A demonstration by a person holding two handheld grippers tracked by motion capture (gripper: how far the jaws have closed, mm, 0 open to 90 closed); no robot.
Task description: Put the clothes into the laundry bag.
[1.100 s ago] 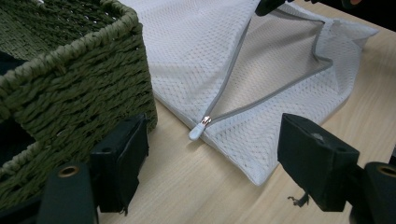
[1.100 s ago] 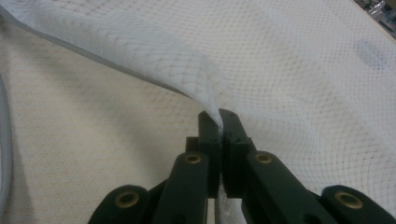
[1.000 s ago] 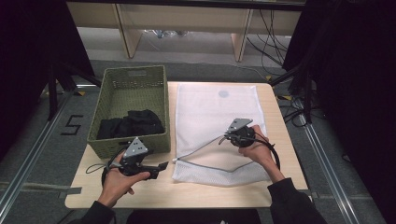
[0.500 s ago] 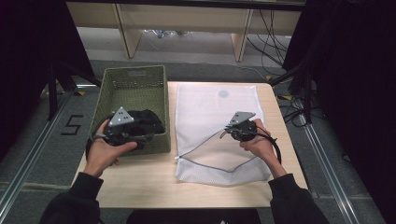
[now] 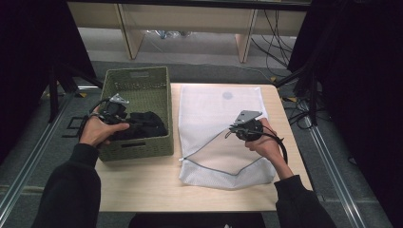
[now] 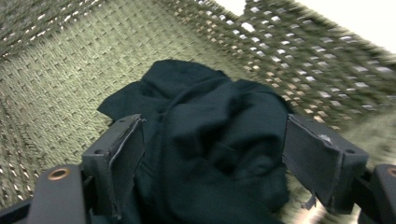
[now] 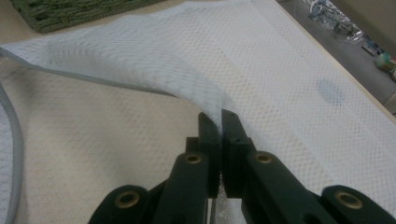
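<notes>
Presently my right gripper [image 7: 220,122] pinches the mesh bag's [image 5: 214,114] upper layer to keep its mouth raised, while my left gripper [image 6: 212,158], jaws opening, straddles the dark garment [image 6: 210,140] ungripped in the basket [image 5: 138,80]

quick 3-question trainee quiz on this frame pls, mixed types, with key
1. True or false: the right gripper is shut on the white mesh bag.
2. The dark cloth lies in: A) the green woven basket B) the mesh bag C) the bare table
3. Are the left gripper pads pressing on the cloth?

Key: 1 true; 2 A; 3 no, its jaws stand apart on either side of the cloth.
</notes>
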